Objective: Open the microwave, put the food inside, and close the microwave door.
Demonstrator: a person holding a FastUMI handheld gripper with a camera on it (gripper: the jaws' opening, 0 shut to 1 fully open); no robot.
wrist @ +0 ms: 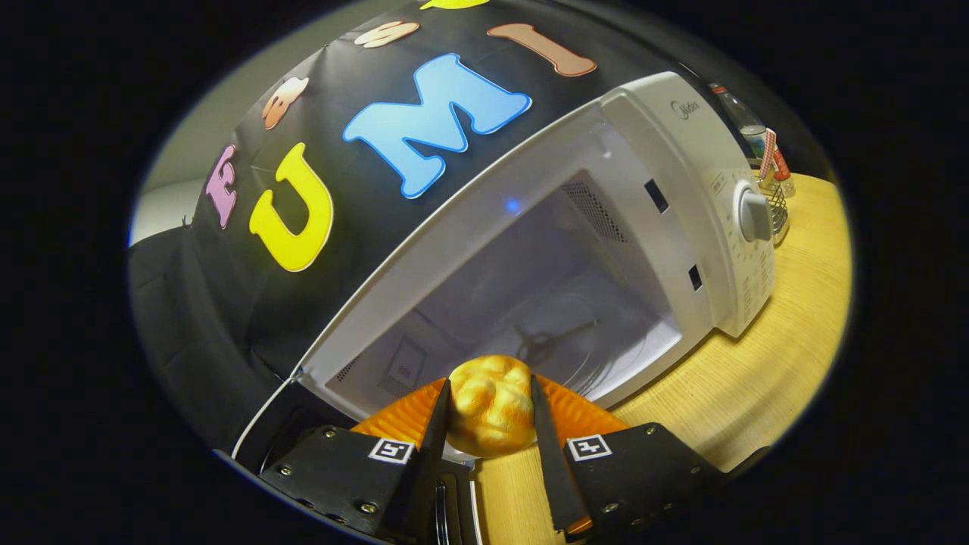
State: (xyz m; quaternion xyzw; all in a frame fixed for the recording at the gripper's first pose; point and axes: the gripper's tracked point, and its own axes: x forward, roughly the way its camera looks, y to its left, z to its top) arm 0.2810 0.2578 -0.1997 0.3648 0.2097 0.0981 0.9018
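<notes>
My gripper (pixel 490 409) is clamped on the bread roll (pixel 490 405), both fingers pressing its sides, so the food's riding with me. The microwave (pixel 681 189) is open with its cavity (pixel 545 303) dead ahead at about 12 o'clock, tilted toward 1, so I reckon it's a straight push in over the sill toward the turntable hub (pixel 539 344).

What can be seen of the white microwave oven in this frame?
The white microwave oven stands on the light wooden table, tilted in the view, its door open and pale cavity exposed. Inside, a turntable hub sits on the floor and a vent grille is on the side wall. A round dial sits on its control panel. The gripper, shut on the lumpy yellow bread roll, is at its opening.
</notes>
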